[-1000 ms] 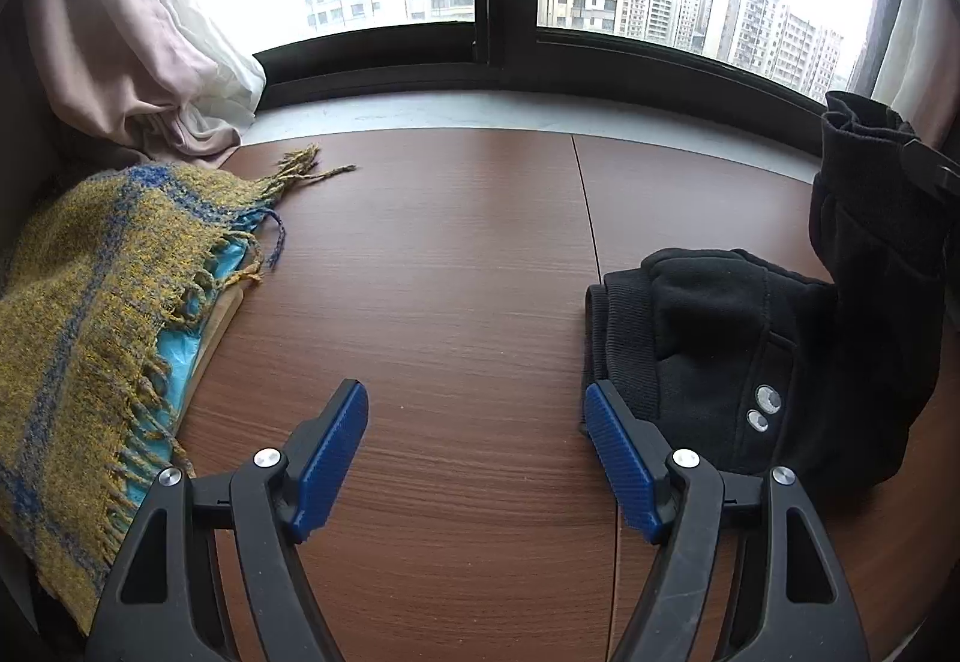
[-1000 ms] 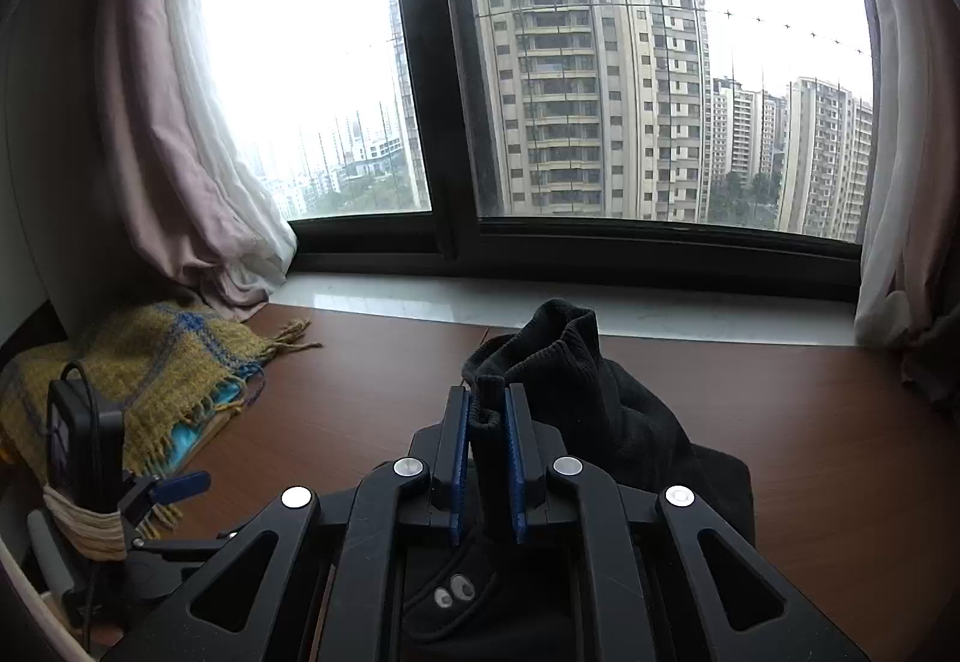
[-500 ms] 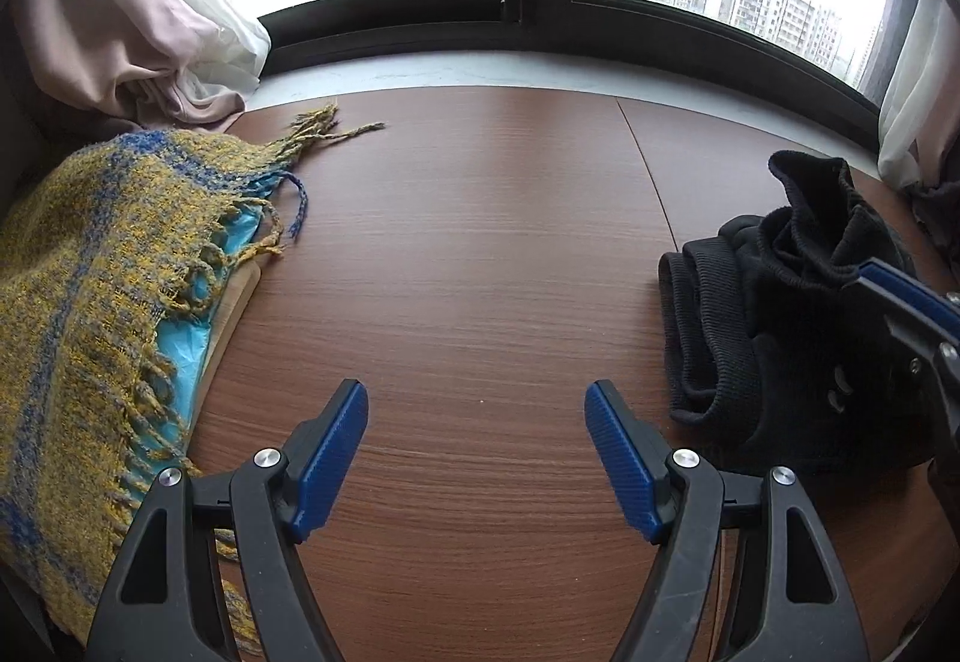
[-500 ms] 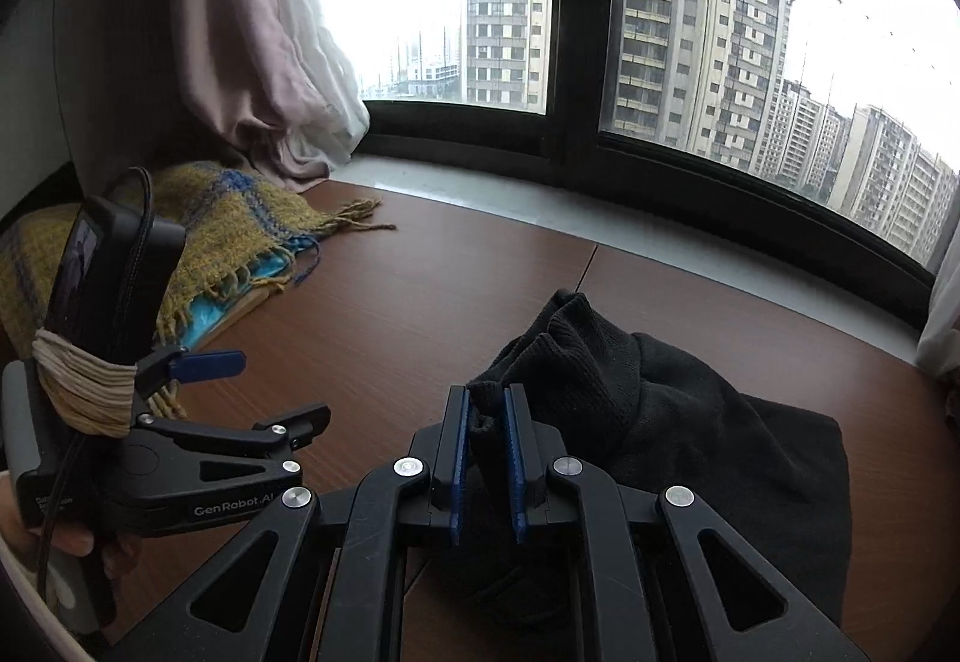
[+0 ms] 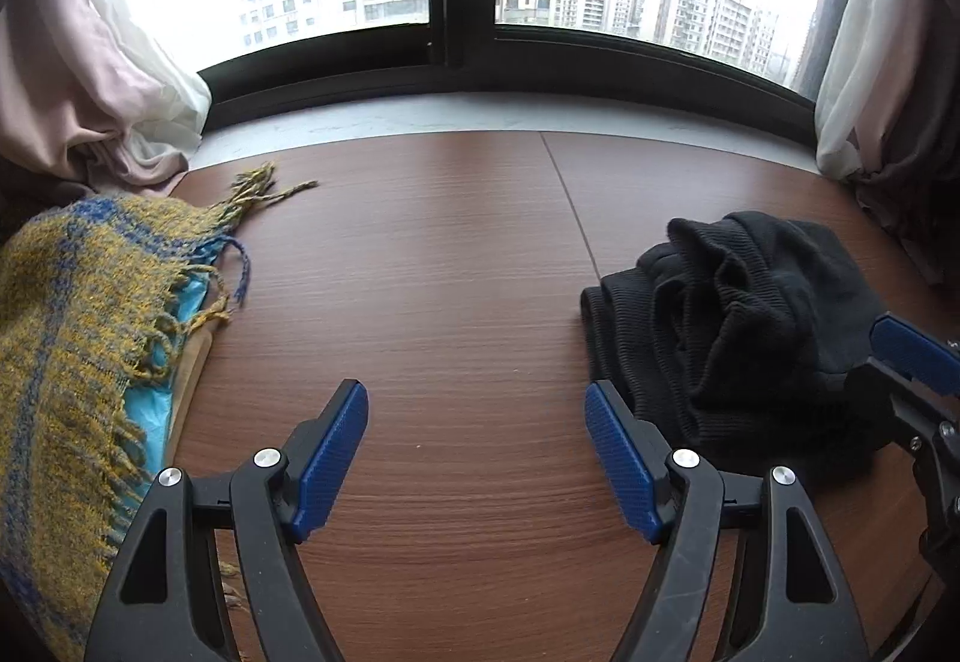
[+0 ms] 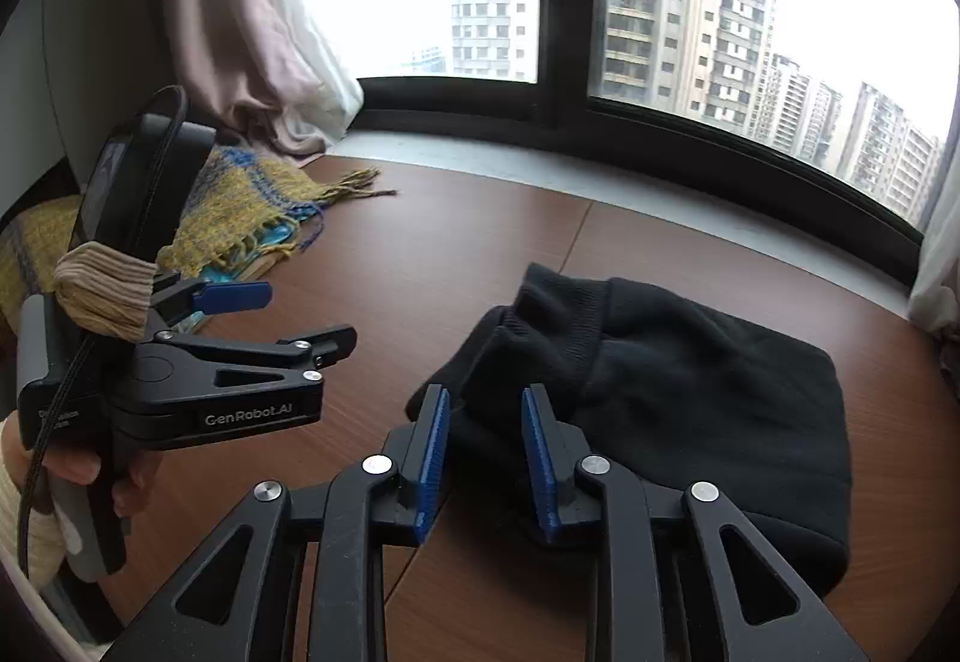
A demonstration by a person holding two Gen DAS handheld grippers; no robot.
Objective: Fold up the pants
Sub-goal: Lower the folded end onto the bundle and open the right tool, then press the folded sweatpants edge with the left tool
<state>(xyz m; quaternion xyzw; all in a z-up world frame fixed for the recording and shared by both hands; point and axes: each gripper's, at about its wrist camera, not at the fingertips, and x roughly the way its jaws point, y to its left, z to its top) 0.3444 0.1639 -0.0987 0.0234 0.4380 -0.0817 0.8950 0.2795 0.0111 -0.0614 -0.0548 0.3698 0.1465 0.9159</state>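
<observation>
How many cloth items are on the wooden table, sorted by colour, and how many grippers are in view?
Black cloth: 1, the pants, bunched
Yellow-and-blue cloth: 1, the fringed scarf
Light blue item under the scarf: 1, kind unclear
Grippers: 2, left gripper and right gripper, both open
Total: 5

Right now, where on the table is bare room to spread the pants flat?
The brown wooden table is bare between the yellow-and-blue fringed scarf and the crumpled black pants, back to the grey windowsill. It is crowded at the left edge under the scarf, and on the right by the open right gripper.
</observation>
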